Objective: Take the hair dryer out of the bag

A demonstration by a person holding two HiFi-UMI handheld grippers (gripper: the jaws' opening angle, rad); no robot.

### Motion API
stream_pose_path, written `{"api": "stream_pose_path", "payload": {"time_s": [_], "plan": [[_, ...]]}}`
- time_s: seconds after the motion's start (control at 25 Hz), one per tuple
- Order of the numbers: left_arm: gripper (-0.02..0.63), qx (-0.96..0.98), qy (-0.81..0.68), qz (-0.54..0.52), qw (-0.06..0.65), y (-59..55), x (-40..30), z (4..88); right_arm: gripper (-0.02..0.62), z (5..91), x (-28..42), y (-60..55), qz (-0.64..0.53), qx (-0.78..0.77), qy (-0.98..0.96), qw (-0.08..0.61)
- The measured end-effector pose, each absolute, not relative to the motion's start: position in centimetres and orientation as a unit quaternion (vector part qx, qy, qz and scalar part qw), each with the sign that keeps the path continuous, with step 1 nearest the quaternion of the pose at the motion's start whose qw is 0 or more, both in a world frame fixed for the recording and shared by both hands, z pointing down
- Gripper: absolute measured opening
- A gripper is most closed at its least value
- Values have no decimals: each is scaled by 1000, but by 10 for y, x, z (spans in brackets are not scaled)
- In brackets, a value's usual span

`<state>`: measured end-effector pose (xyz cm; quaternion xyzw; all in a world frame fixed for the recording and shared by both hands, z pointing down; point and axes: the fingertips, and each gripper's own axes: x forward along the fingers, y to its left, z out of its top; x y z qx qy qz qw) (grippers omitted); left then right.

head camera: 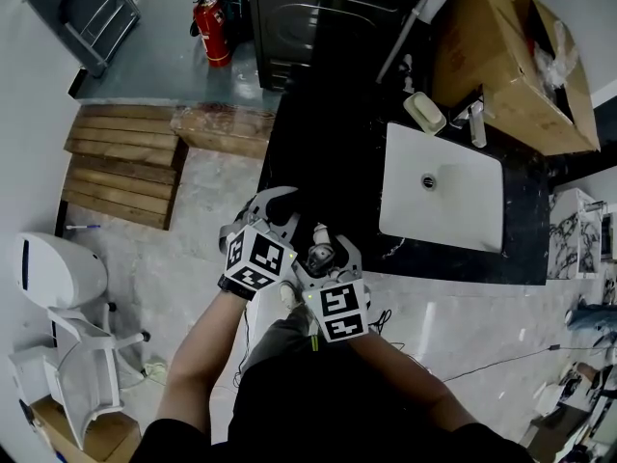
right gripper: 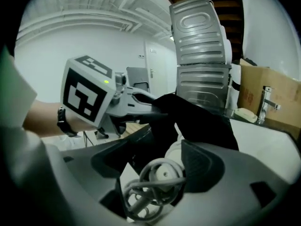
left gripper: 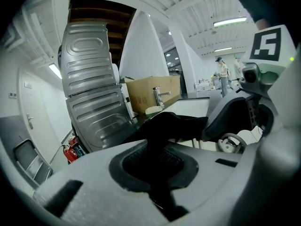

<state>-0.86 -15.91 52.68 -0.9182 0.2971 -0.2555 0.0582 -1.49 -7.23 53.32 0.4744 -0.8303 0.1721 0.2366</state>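
Left gripper: fingers pinched shut on a fold of the black bag. Right gripper: fingers wide apart, with the white hair dryer and its coiled cord between them. The dryer's body is mostly hidden in the bag. Beyond: dark worktop, white sink, cardboard box.

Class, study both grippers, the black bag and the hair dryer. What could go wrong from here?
The right gripper stands open around the hair dryer, not pressing it, so it may drop. Its coiled cord could snag on the black bag. The left gripper pinches only a fold of that bag, which could slip free.
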Motion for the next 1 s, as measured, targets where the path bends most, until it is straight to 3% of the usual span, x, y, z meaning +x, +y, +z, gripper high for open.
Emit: {"api": "stream_pose_path", "payload": {"time_s": [0.56, 0.72, 1.0], "plan": [[41, -920, 300, -245, 65, -157, -15, 518, 314, 544, -6, -76, 112, 486, -810, 308], [41, -920, 302, -242, 61, -152, -19, 518, 356, 554, 8, -75, 153, 501, -798, 298], [41, -921, 301, -238, 63, -144, -21, 517, 357, 552, 28, -77, 174, 518, -782, 299]]}}
